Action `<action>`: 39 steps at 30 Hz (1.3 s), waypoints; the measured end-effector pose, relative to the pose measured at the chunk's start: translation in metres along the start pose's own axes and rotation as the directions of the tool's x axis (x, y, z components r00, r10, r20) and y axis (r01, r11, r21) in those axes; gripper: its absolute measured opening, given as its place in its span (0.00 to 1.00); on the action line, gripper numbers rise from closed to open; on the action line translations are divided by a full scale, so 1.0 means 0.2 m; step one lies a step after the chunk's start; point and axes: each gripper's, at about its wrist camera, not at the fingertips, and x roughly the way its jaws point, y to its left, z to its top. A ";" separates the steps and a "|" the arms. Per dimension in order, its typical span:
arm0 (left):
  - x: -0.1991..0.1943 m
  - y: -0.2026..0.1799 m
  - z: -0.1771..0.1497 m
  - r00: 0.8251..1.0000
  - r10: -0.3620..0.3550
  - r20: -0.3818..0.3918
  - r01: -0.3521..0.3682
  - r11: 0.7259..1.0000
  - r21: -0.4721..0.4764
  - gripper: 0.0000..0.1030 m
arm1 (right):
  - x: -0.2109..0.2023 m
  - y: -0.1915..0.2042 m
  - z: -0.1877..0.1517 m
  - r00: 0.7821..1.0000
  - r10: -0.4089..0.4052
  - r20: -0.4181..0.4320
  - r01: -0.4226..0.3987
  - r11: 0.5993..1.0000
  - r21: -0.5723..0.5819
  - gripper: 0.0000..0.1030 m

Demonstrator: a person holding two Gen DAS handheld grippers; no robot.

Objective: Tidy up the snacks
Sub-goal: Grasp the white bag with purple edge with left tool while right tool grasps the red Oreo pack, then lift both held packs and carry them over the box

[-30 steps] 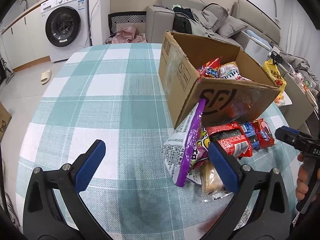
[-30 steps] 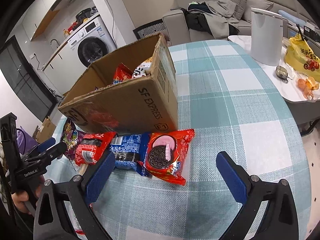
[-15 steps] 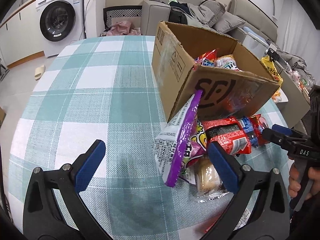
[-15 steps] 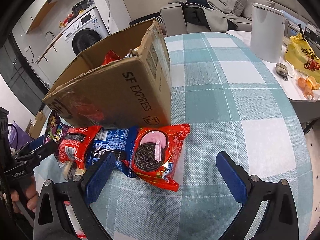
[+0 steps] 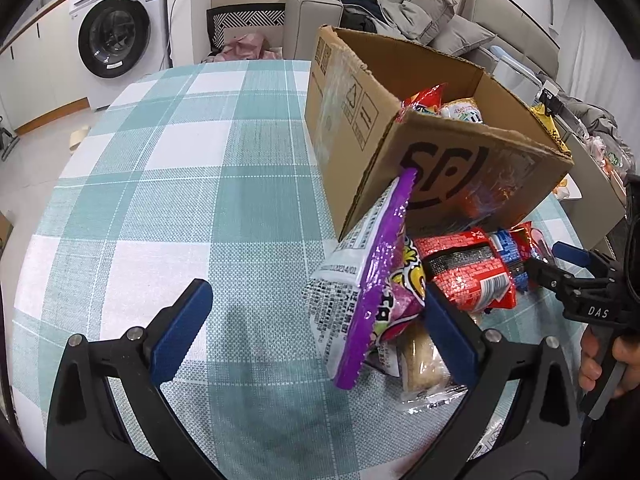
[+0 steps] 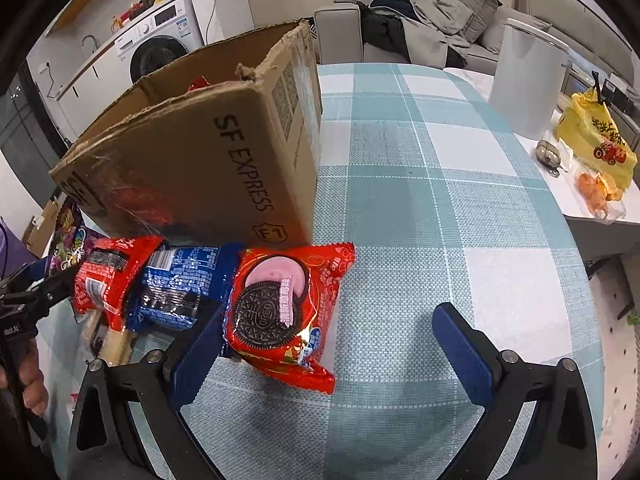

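Observation:
A cardboard box with several snack bags inside stands on the checked table. Against its near side lie loose snacks: a purple bag leaning on the box, a red packet, a blue packet, a red Oreo packet and a clear-wrapped bread. My left gripper is open, its right finger beside the purple bag. My right gripper is open, with the Oreo packet lying by its left finger. The right gripper also shows at the left wrist view's right edge.
The teal checked tablecloth stretches left of the box. A white canister, a yellow bag and small items sit on a side table at right. A washing machine and a sofa stand behind.
Both grippers have moved closer to the snacks in front of the box. The Oreo packet now lies between the right gripper's fingers; the purple bag sits nearer the left gripper's right finger.

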 end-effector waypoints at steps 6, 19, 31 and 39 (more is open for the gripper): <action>0.02 0.00 0.00 1.000 -0.014 -0.008 0.014 1.000 -0.002 0.97 | 0.00 -0.01 0.00 1.000 -0.015 -0.003 0.015 1.000 -0.008 0.99; 0.04 -0.02 0.00 0.995 -0.103 -0.009 0.103 0.995 0.006 0.70 | -0.02 -0.01 0.01 1.000 0.007 0.016 -0.007 1.000 -0.006 0.79; -0.01 -0.07 -0.02 0.991 -0.134 0.014 0.133 0.989 0.056 0.45 | -0.05 0.00 0.01 0.996 0.079 0.030 -0.079 0.997 0.016 0.55; -0.08 -0.04 -0.03 0.989 -0.139 0.044 0.138 0.990 0.038 0.45 | -0.08 0.01 -0.01 0.995 0.091 0.049 -0.092 0.996 0.018 0.45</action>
